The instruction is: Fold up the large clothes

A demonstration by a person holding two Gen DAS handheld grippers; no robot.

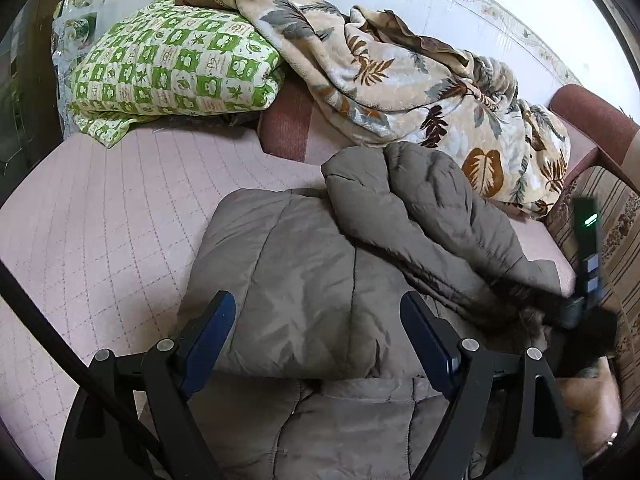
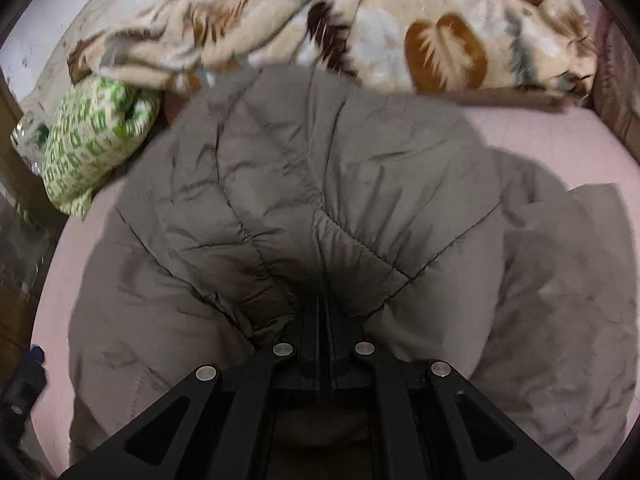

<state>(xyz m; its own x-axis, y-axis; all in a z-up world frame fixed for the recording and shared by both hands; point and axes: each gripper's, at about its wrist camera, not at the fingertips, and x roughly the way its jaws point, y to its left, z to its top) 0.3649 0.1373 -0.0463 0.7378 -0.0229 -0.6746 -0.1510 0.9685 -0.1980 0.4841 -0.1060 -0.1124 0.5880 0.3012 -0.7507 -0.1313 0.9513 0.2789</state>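
where a pale pink quilted mattress cover (image 1: 100, 216) meets the white wall (image 1: 400, 4), a green-and-cream patterned pillow (image 1: 172, 64) and a beige leaf-print fleece blanket (image 1: 400, 80) lie heaped behind a grey-brown quilted puffer coat (image 1: 304, 280) spread mid-bed. left gripper (image 1: 318, 320) hangs over the coat, jaws spread, nothing between. right gripper (image 2: 323, 320) is clenched on a gathered coat fold.

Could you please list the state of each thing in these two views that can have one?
Jacket: partly folded, puffy, lying on the pink mattress.
Left gripper: open, over the jacket, holding nothing.
Right gripper: shut on a pinch of the jacket.
Leaf-print blanket: crumpled in a heap.
Green patterned quilt: folded, at the mattress edge.
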